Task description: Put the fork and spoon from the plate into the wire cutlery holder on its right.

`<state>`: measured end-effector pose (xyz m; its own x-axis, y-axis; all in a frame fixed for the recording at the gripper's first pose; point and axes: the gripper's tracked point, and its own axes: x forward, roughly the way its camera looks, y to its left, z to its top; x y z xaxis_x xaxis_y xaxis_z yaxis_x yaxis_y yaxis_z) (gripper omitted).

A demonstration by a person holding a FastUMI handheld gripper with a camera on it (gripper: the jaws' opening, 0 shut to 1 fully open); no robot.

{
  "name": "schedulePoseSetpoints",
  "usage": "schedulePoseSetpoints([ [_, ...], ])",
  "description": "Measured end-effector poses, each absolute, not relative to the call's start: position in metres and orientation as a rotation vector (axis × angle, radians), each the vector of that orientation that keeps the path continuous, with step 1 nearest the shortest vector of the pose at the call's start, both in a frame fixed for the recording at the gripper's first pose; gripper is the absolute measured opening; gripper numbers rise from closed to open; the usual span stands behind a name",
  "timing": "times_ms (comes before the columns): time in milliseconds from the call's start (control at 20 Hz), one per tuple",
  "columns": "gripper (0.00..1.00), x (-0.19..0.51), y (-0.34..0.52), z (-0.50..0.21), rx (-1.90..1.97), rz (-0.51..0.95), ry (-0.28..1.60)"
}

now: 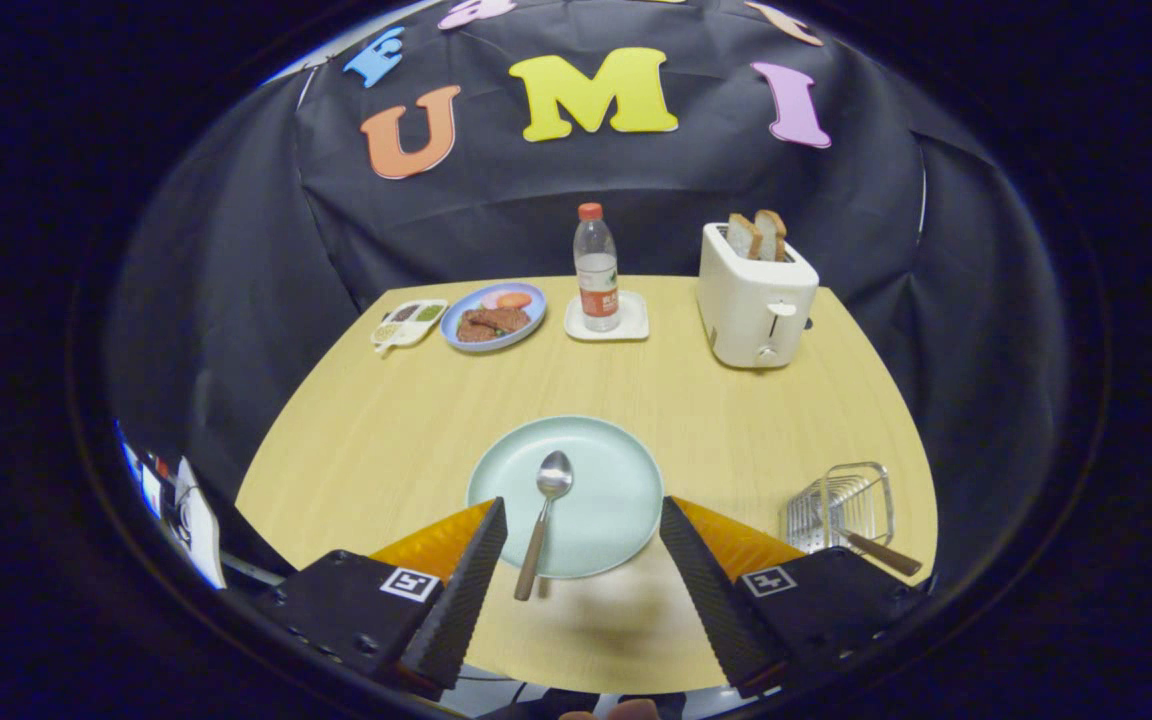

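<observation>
- Our gripper (583,555) hangs wide open, nothing between the fingers yet.
- The spoon (543,520) lies on the plate (616,480) between the jaws, nearer the left one, handle poking over the rim toward us, so probably easy to pinch.
- Looks like 1 wooden handle already sits in the wire cutlery holder (841,505), just beyond the right jaw; likely the fork.
- Bottle (596,268) label is too small to read.

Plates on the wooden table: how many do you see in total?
2. The pale green round plate lies just ahead of the open gripper, carrying a metal spoon. The blue plate of food sits far beyond, left of the clear plastic bottle.
</observation>
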<state>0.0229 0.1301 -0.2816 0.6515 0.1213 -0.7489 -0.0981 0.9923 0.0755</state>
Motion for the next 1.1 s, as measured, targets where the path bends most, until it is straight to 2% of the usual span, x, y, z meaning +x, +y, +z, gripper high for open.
schedulePoseSetpoints([
  [900,0.94,0.028,0.170,-0.404,-0.018,0.034,1.002],
  [1100,0.80,0.027,0.169,-0.415,-0.025,0.029,1.028],
])
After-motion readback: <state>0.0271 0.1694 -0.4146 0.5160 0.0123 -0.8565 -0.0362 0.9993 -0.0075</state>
